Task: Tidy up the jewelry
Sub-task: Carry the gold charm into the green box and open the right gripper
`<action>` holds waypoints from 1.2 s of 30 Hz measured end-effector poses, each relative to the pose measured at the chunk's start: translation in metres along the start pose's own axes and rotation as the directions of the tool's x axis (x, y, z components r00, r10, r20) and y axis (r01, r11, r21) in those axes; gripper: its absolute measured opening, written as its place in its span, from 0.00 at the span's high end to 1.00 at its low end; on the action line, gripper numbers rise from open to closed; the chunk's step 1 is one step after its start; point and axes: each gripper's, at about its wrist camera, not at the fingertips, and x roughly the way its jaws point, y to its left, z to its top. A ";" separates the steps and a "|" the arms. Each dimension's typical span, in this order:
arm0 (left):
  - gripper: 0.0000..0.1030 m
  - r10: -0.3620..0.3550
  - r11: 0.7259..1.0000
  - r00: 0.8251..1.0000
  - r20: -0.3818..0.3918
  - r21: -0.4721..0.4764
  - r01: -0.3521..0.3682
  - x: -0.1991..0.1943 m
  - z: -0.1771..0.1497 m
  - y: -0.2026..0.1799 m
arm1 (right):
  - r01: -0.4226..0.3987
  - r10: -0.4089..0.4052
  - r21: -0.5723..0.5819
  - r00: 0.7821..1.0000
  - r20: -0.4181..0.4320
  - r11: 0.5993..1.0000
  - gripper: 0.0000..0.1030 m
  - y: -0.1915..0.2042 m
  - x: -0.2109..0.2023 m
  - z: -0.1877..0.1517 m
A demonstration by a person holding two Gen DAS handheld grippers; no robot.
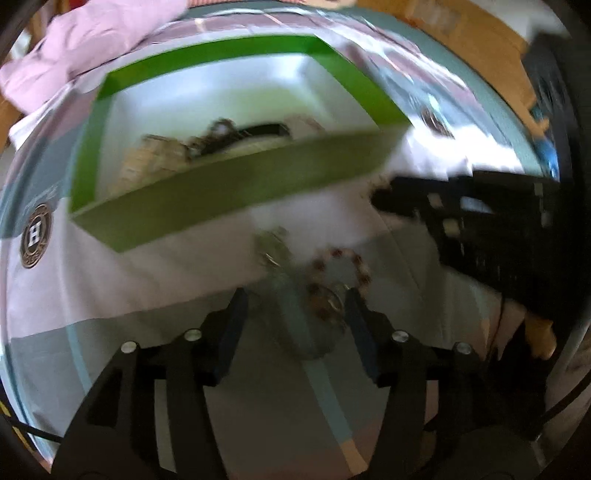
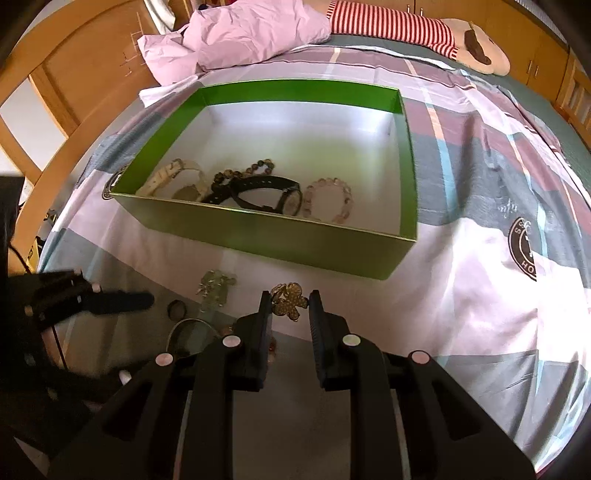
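A green box (image 2: pixel 258 236) with a white floor sits on the bedspread. It holds a cream watch (image 2: pixel 168 177), a black watch (image 2: pixel 266 192), a dark bead bracelet (image 2: pixel 255 168) and a pink bead bracelet (image 2: pixel 327 201). My right gripper (image 2: pixel 290 299) is shut on a gold butterfly-shaped brooch (image 2: pixel 290 302), just in front of the box. My left gripper (image 1: pixel 295 299) is open over loose pieces on the cloth: a red-brown bead bracelet (image 1: pixel 341 266), a clear bangle (image 1: pixel 306 325) and a silvery clip (image 1: pixel 271 247). The left wrist view is blurred. In the right wrist view a small dark ring (image 2: pixel 176 309) lies near the clip (image 2: pixel 216 286).
A crumpled pink pillow (image 2: pixel 240 37) and a striped plush toy (image 2: pixel 406 26) lie beyond the box. Wooden bed frame (image 2: pixel 48 173) curves along the left, wooden cabinets (image 2: pixel 535 44) stand behind. The patchwork bedspread (image 2: pixel 480 258) stretches to the right of the box.
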 end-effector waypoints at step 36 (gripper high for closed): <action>0.43 0.117 0.971 0.946 0.304 -0.235 -0.044 -0.030 0.088 0.091 | 0.016 -0.026 0.069 0.988 0.149 0.998 0.69 -0.022 0.016 0.072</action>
